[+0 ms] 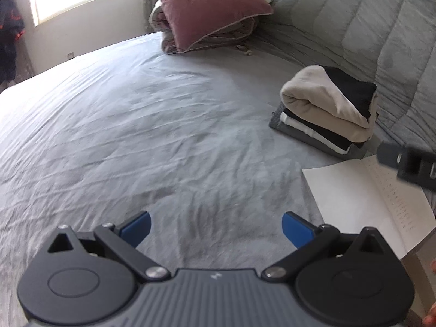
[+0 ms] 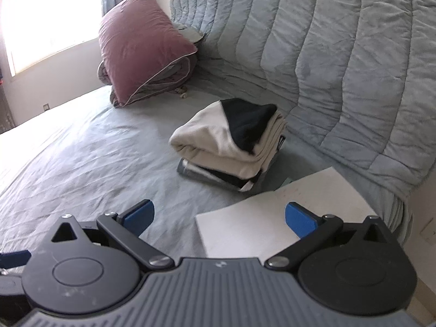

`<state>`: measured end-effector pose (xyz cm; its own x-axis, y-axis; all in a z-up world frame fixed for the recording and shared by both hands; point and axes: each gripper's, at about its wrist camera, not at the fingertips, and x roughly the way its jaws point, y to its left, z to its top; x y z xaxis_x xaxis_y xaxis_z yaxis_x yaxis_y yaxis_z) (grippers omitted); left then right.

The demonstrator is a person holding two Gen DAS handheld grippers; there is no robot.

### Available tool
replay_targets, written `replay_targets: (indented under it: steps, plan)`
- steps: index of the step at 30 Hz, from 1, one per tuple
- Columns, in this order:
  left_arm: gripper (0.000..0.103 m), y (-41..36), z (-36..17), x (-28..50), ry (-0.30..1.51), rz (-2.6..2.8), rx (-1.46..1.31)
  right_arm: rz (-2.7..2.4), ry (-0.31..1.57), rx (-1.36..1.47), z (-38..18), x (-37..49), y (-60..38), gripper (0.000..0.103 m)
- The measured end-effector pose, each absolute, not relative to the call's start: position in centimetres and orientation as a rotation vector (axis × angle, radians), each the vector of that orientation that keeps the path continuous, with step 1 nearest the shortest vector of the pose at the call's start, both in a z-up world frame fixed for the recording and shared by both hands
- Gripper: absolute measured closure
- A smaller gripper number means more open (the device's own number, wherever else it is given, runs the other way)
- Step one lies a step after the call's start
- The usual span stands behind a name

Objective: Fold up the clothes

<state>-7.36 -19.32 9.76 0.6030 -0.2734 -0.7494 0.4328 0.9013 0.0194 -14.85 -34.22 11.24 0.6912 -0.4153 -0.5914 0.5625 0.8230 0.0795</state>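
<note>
A wide grey sheet [image 1: 136, 125] covers the bed, bare and wrinkled across its left and near stretches. A quilted blue-grey comforter [image 2: 340, 62] banks up along the far right. The pink pillow [image 1: 207, 8] sits far back. The stack of folded clothes [image 2: 234, 147] lies right of centre, beside white paper [image 2: 272, 218] at the near-right edge. Left gripper [image 1: 216, 227] and right gripper [image 2: 219, 218] hover spread, empty.

Left gripper [image 1: 216, 227] open over bed [image 1: 136, 136], folded stack [image 1: 327, 109] right.

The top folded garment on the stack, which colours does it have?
Cream and black; the top folded garment shows best in the right wrist view.
</note>
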Motion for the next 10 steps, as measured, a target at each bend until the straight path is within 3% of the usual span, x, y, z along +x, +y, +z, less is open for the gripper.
replay_targets:
  steps: [10]
  plan:
    - [0.001, -14.2, 10.0, -7.3, 0.834, -0.334, 0.159, -0.469, 0.596, 0.208, 11.4, -13.9, -28.7, 0.000]
